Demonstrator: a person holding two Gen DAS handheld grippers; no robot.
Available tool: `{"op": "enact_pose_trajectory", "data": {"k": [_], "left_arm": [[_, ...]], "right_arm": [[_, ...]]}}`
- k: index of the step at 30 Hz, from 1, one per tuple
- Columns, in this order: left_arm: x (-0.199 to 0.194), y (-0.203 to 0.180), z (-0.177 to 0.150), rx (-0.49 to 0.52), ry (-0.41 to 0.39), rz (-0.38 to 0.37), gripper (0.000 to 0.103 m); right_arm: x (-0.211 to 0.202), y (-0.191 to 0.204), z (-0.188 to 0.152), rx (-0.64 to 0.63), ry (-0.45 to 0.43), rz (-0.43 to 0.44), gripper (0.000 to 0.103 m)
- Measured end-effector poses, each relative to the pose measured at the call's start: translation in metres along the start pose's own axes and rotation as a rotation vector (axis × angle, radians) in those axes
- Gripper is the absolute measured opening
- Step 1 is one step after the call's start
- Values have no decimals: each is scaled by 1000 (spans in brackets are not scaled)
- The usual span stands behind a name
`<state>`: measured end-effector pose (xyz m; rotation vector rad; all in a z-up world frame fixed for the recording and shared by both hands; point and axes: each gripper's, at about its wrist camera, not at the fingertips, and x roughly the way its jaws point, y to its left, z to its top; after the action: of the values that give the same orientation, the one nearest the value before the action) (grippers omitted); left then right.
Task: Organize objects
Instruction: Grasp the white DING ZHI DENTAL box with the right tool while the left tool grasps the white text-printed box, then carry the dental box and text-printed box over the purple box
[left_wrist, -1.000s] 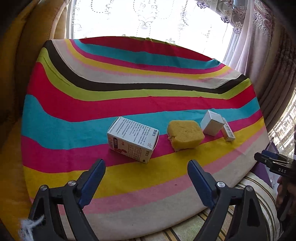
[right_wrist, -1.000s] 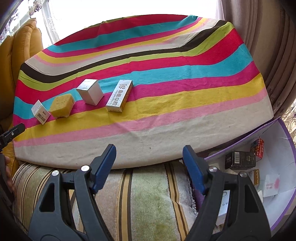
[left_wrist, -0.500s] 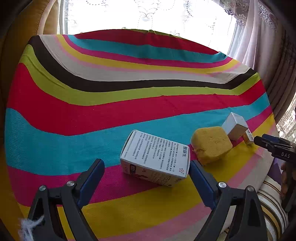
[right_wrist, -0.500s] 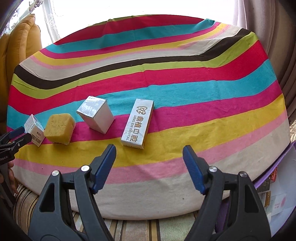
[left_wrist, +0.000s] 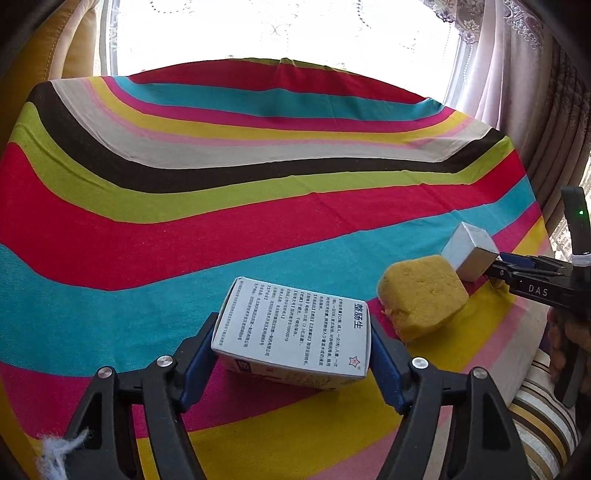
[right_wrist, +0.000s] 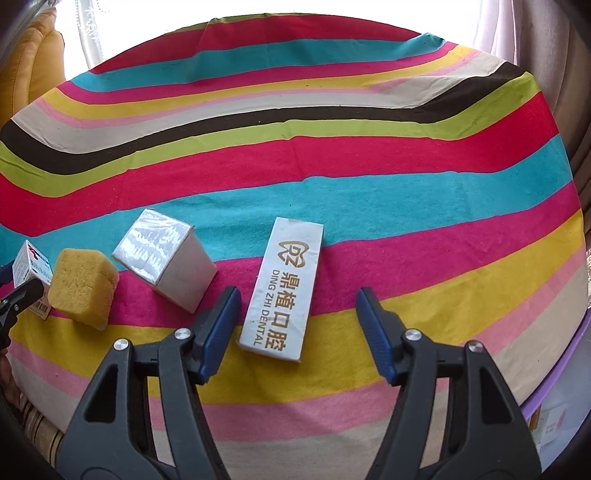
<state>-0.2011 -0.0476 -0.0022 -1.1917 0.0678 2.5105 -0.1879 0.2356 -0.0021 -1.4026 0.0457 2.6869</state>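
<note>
A white medicine box (left_wrist: 291, 325) with printed text lies on the striped cloth. My left gripper (left_wrist: 291, 326) is closing on it, and its blue pads (left_wrist: 201, 347) touch both short sides. Right of it are a yellow sponge (left_wrist: 421, 295) and a small silver-white cube box (left_wrist: 467, 251). In the right wrist view a long white dental box (right_wrist: 284, 288) lies lengthwise between the jaws of my right gripper (right_wrist: 297, 293). Those jaws are closing, with a gap on each side of the box. The sponge (right_wrist: 83, 291) and the cube box (right_wrist: 166, 258) sit to its left.
The striped cloth (left_wrist: 258, 184) covers a round table by a bright window with curtains (left_wrist: 517, 92). A purple-edged box (right_wrist: 554, 387) with small packets stands low at the right. A striped sofa cushion (left_wrist: 543, 417) lies below the table's edge.
Both grippers came forward and down over the table. The left jaws narrowed onto the medicine box. The right jaws narrowed around the long dental box, which now lies between them.
</note>
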Motion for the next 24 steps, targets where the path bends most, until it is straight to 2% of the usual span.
{"op": "enact_pose_trajectory", "data": {"k": [4, 6, 8, 17, 24], "left_arm": [[-2, -4, -2, 3, -8, 15, 74], [-4, -5, -3, -1, -13, 17, 74], [-8, -8, -4, -3, -23, 31, 74], [-41, -22, -10, -29, -96, 66, 74], [-62, -40, -18, -69, -138, 34, 74]], "right_arm": [[1, 2, 1, -14, -10, 3, 51], [-1, 4, 1, -24, -15, 8, 38], [-3, 4, 0, -27, -17, 7, 34], [-16, 0, -7, -27, -38, -1, 34], [-33, -7, -18, -14, -50, 9, 34]]}}
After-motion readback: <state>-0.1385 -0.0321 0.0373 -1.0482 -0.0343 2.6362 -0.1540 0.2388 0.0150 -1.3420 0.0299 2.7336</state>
